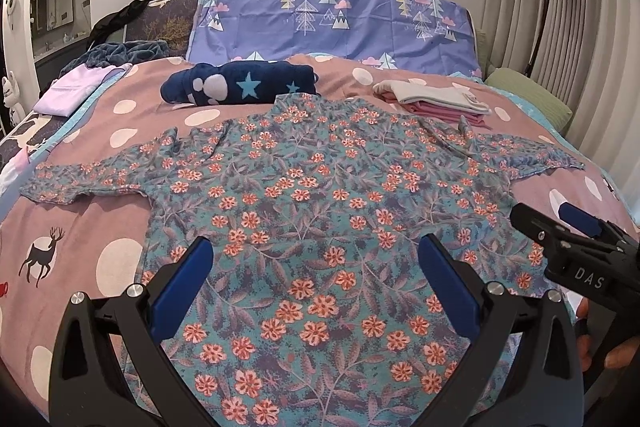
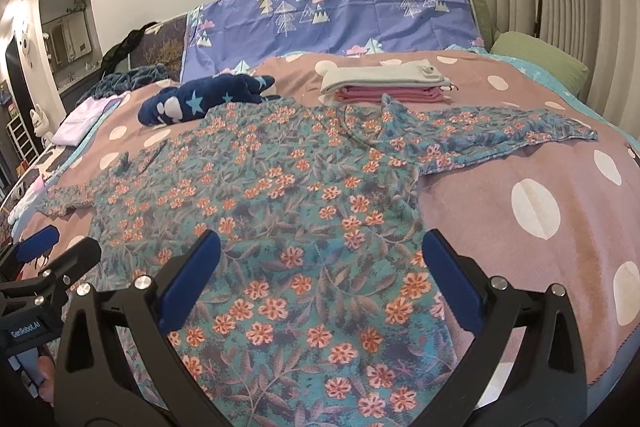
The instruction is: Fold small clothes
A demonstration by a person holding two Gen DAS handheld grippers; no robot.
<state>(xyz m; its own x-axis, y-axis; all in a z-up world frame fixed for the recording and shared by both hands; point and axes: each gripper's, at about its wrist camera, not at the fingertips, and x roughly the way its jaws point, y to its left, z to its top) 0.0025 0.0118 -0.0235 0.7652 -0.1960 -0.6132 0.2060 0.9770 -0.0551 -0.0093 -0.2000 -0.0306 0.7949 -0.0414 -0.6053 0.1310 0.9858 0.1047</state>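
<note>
- Your floral garment (image 1: 320,195) lies spread flat on the bed (image 1: 120,227), face down or up I cannot tell, both sleeves stretched out to the sides, hem toward you.
- Only your left wrist view shows the deer print (image 1: 42,259) on the pink spotted cover, left of the garment, and a fingertip of your right hand (image 1: 616,355) at the lower right edge.
- Only your right wrist view shows the whole right sleeve (image 2: 512,131) down to its cuff, lying flat on bare cover.
- Both views show the navy star-patterned bundle (image 1: 240,85) beyond the collar and the folded pink and white stack (image 1: 432,99) near the right shoulder; the stack's edge sits just beside the sleeve's upper end.
- Your left gripper (image 1: 316,259) hovers over the lower body of the garment, fingers (image 1: 188,287) spread wide, nothing between them.
- Your right gripper (image 2: 320,255) hovers over the garment's lower right part, its fingers (image 2: 452,287) equally wide apart and empty; the right-hand one is above the garment's side edge.
- The two grippers sit side by side, each visible at the other's frame edge, both pointing toward the headboard.
</note>
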